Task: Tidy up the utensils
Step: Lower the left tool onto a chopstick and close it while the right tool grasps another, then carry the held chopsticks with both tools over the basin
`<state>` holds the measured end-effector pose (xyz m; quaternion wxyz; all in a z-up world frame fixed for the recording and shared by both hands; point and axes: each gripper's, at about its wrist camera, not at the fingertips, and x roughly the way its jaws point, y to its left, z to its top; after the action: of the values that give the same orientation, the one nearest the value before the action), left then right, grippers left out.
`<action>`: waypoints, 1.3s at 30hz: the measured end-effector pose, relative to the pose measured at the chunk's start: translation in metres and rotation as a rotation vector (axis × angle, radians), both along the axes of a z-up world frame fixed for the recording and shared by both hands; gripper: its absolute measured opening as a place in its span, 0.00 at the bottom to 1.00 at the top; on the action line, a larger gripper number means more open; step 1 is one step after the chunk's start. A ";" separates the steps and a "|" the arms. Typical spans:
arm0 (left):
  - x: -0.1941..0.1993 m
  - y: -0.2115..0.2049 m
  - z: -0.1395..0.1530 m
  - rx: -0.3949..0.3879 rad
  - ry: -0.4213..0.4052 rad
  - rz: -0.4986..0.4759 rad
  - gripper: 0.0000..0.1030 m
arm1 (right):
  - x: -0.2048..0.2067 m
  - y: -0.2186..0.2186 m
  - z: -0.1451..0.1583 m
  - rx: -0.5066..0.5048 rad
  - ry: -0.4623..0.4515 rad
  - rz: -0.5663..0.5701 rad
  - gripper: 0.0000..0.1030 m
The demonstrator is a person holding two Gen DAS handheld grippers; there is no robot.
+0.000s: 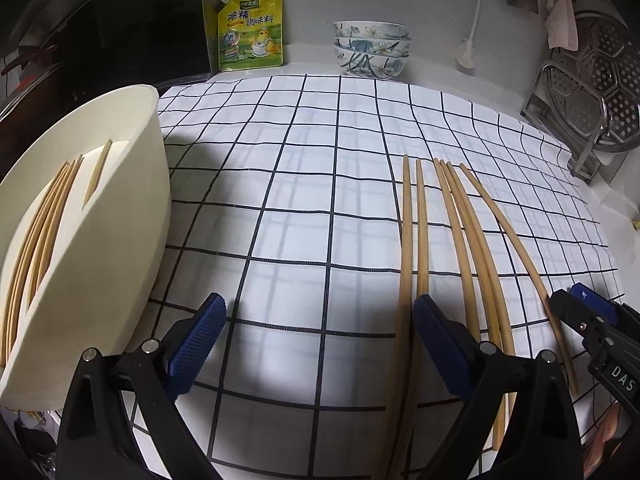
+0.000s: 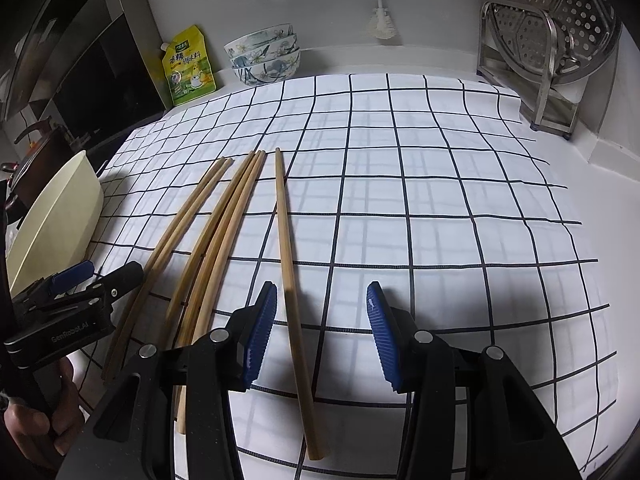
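Several wooden chopsticks (image 1: 456,220) lie side by side on a white checked cloth (image 1: 300,200); they also show in the right wrist view (image 2: 224,220). A cream holder (image 1: 104,240) at the left lies tilted with several chopsticks (image 1: 44,216) inside. My left gripper (image 1: 320,340) is open and empty, low over the cloth, between the holder and the loose chopsticks. My right gripper (image 2: 322,332) is open, low over the cloth, with the rightmost chopstick (image 2: 290,264) lying between its fingers. The right gripper shows at the right edge of the left wrist view (image 1: 588,316).
A yellow seasoning pouch (image 1: 250,28) and stacked patterned bowls (image 1: 372,48) stand at the back wall. A metal rack with a perforated steamer plate (image 2: 560,40) stands at the back right. A dark stove area (image 1: 80,40) lies left. A white brush (image 2: 382,24) hangs on the wall.
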<state>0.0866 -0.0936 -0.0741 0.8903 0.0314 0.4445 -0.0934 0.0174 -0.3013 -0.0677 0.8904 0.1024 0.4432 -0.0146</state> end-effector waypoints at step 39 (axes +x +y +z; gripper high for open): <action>-0.009 -0.029 0.013 0.010 0.030 -0.146 0.07 | -0.002 0.018 0.006 -0.042 -0.039 0.018 0.06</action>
<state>0.0774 -0.1223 -0.0611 0.8742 0.0666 0.4549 -0.1562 0.0158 -0.2837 -0.0621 0.9009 0.0801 0.4264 -0.0140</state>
